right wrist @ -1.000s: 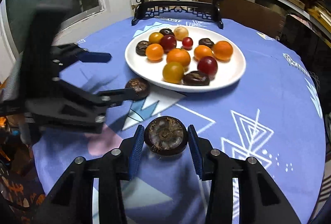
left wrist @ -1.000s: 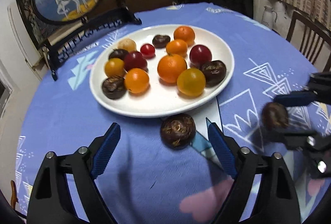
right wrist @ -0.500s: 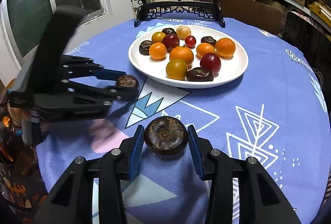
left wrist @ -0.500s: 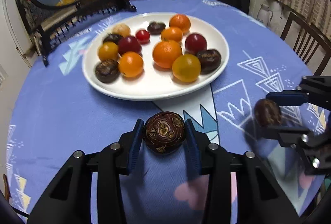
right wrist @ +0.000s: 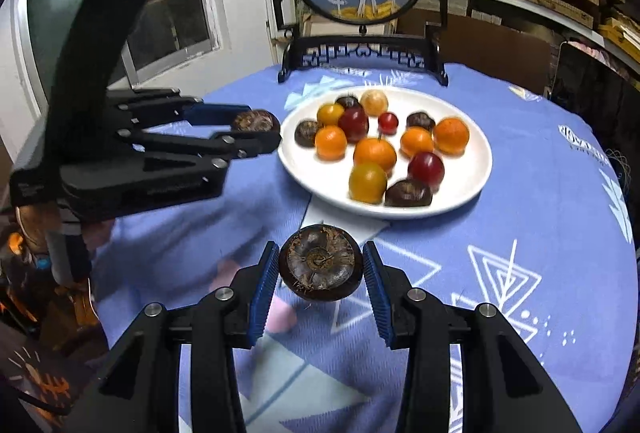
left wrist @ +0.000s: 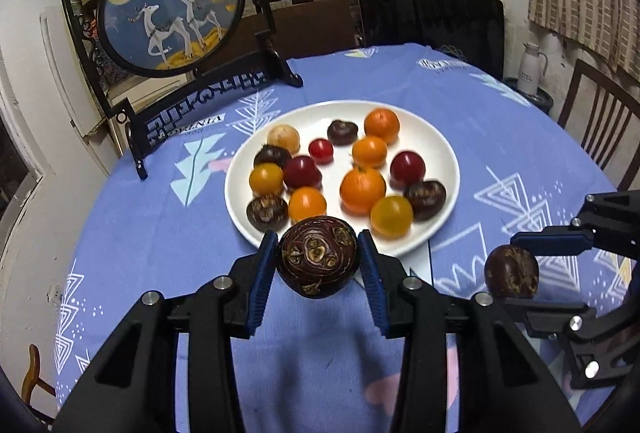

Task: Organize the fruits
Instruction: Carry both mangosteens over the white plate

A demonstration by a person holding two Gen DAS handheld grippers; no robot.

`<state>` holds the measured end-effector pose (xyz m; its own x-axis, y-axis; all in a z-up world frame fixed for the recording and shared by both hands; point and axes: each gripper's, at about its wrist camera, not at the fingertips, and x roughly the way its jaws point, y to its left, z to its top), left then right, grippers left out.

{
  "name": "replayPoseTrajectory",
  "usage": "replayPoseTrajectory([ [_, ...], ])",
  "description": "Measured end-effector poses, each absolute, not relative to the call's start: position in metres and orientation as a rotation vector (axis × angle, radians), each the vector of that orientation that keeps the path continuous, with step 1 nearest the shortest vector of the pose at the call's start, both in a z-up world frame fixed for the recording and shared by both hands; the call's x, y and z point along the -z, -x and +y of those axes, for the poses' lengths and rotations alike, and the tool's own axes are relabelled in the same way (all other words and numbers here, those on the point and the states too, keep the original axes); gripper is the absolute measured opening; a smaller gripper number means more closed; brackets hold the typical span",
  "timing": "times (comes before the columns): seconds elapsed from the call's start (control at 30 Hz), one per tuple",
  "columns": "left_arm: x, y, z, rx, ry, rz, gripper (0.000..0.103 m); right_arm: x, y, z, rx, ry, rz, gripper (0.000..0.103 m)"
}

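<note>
Both tools are loaded: the left tool (left wrist: 318,261) has its blue pads closed against the flanks of a dark brown water chestnut (left wrist: 317,256), and the right tool (right wrist: 320,265) is likewise closed on a second dark chestnut (right wrist: 321,262), each fruit pinched across its widest part so the round body cannot roll out. Neither fruit appears to touch the counter (left wrist: 160,233); in the right wrist view the left tool's chestnut sits just beside the near-left rim of the white plate (right wrist: 472,189), while the right tool's fruit hangs short of the plate's near edge. On the plate lie oranges, red and yellow fruits and several more dark chestnuts, with bare white space along its near side. Judging by this, the loose chestnuts are being gathered with their kind, and carrying one in each tool saves a trip. A decorative deer screen (left wrist: 172,9) stands beyond the plate, well clear of the work.
</note>
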<state>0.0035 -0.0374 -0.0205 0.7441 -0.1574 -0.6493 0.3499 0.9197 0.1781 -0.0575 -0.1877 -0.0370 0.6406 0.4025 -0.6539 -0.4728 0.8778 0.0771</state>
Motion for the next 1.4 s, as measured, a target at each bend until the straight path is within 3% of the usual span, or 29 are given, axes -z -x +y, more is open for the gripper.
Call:
replayPoseTrajectory([
  [0.8, -0.013, -0.088, -0.061, 0.246, -0.251, 0.594, 0.04, -0.028, -0.022, -0.221, -0.445, -0.043, 0.519, 0.043],
  [1.4, 0.028, -0.14, -0.06, 0.229, -0.194, 0.685, 0.04, 0.011, -0.093, -0.22, -0.433, -0.142, 0.572, 0.043],
])
